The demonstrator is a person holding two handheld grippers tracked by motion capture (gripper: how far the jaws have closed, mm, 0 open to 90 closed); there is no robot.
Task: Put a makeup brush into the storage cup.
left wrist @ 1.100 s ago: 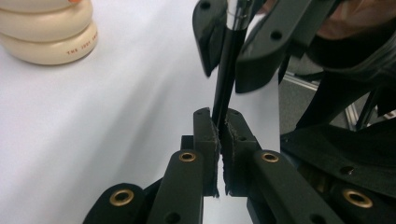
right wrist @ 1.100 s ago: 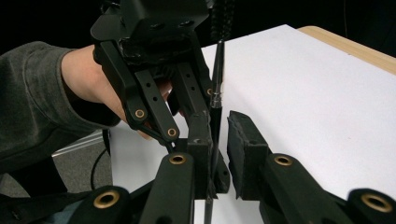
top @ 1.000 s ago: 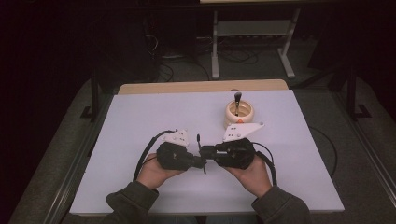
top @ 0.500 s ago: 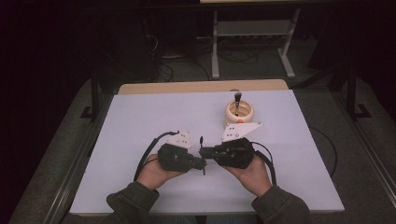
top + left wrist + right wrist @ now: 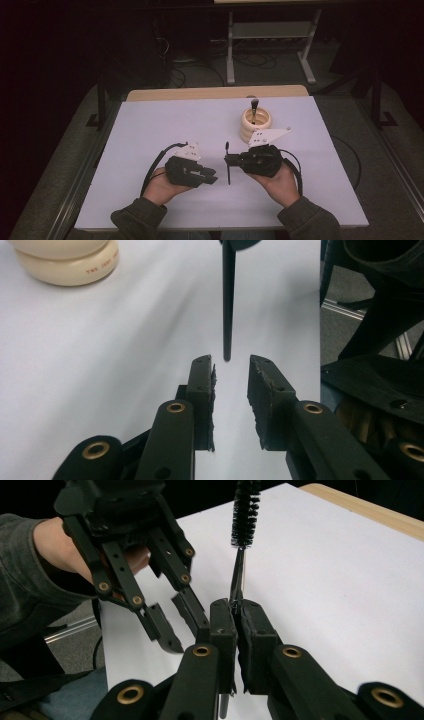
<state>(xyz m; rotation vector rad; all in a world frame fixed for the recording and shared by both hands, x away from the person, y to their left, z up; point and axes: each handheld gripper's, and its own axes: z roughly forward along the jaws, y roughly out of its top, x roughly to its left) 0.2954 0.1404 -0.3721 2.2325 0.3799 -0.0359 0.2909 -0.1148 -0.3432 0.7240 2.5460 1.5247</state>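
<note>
Since a second ago the grippers have parted: the right gripper (image 5: 235,611) fingers clamp the brush (image 5: 245,515) above the tabletop (image 5: 165,125), left gripper (image 5: 230,375) fingers open, holder (image 5: 254,125) drop-off pending.

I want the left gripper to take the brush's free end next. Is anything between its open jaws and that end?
Nothing visible. The left gripper is open, and the brush handle's tip hangs just beyond its jaws over bare table. The right gripper clamps the brush higher up.
</note>
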